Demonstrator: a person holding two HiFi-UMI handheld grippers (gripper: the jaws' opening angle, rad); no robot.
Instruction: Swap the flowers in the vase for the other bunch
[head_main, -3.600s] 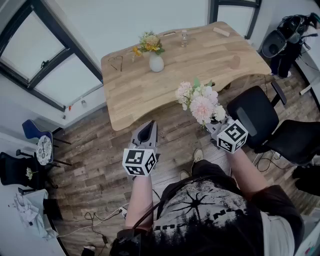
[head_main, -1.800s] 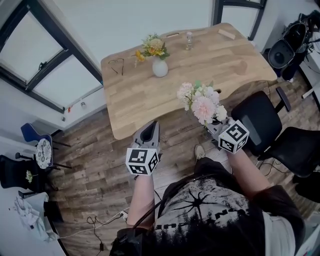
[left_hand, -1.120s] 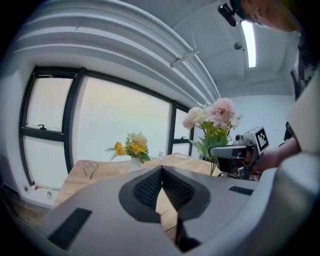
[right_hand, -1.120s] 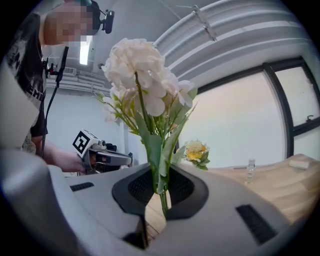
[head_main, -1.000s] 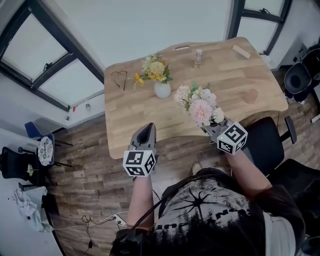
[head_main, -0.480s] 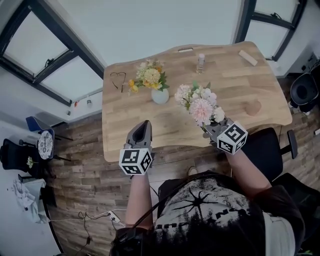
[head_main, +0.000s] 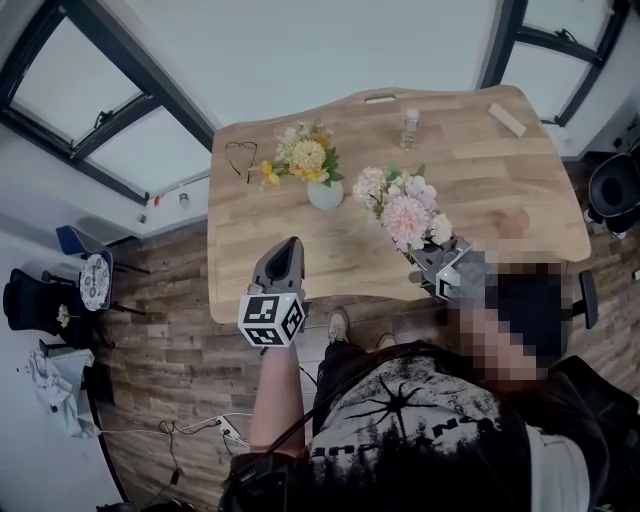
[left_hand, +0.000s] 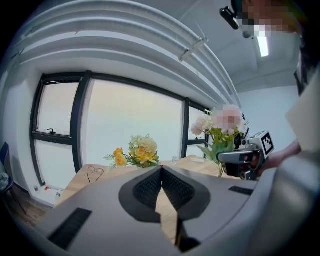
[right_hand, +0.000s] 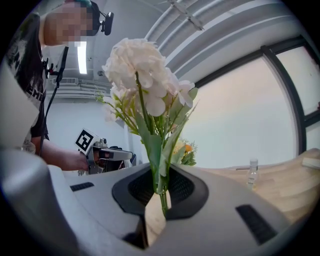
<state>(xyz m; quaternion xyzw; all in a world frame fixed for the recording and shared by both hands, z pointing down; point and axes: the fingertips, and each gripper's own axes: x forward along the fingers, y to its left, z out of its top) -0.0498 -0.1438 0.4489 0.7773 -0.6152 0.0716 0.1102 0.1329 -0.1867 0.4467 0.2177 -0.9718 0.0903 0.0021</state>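
Holds the pink and white bunch (head_main: 403, 208) upright in the right gripper (right_hand: 161, 192), jaws drawn narrow and pinched on the green stems. Has it at the near edge of the bench (head_main: 480, 180), blooms above the jaws and leaning a little toward the bench's middle.

Points the left gripper (left_hand: 161, 172) toward the bench from its near left edge, jaws pressed together, nothing between them. Aims roughly at the white vase (head_main: 324, 194), well apart from it.

Shows the yellow flowers (head_main: 300, 158) standing in that vase, on the far left part of the bench, clear of both grippers. Shows a pair of glasses (head_main: 240, 157) lying flat to the left of the vase. Farther back, shows a small clear bottle (head_main: 410, 128) upright near the far edge, and at the far right corner what looks like a wooden block (head_main: 506, 118). Takes in wood-plank floor (head_main: 180, 330) beside the bench and dark-framed windows (head_main: 80, 110) along the left.
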